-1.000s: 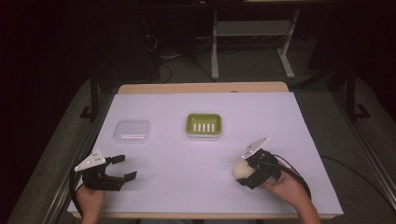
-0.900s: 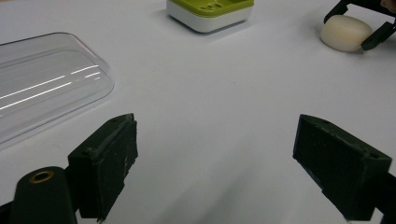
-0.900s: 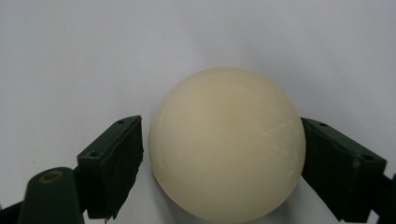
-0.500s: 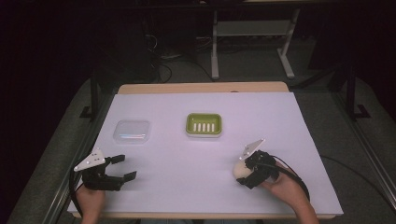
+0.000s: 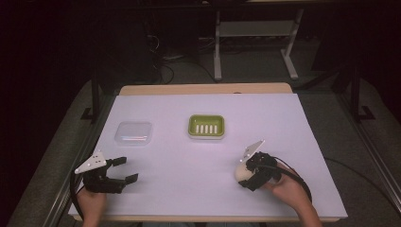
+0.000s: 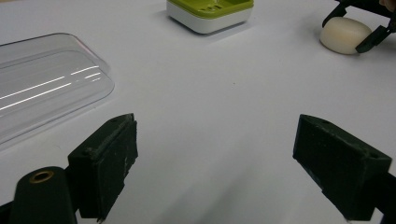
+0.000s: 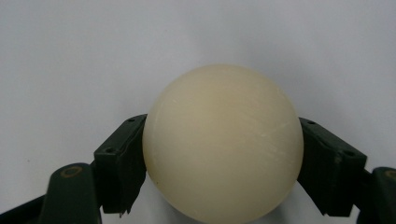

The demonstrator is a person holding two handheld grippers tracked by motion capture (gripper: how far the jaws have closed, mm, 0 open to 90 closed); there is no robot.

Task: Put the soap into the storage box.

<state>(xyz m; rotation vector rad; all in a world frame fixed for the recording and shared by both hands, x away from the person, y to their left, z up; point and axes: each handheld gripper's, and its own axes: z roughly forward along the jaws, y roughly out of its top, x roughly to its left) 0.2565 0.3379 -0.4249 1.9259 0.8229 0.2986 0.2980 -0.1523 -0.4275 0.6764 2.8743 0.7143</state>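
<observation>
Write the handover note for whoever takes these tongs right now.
Right tongs: shut on the cream rounded soap bar, low at the table's near right.
Left tongs: open, empty, near left.
Green soap dish with white base: mid-table, empty.
Clear plastic lid: lying left of the dish.
Done: soap gripped.
Left, probably: soap into the dish, then perhaps the lid on top.

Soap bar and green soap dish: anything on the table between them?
Nothing. In the high view the stretch of white table between the soap bar, held by the right gripper, and the green soap dish is bare.
</observation>
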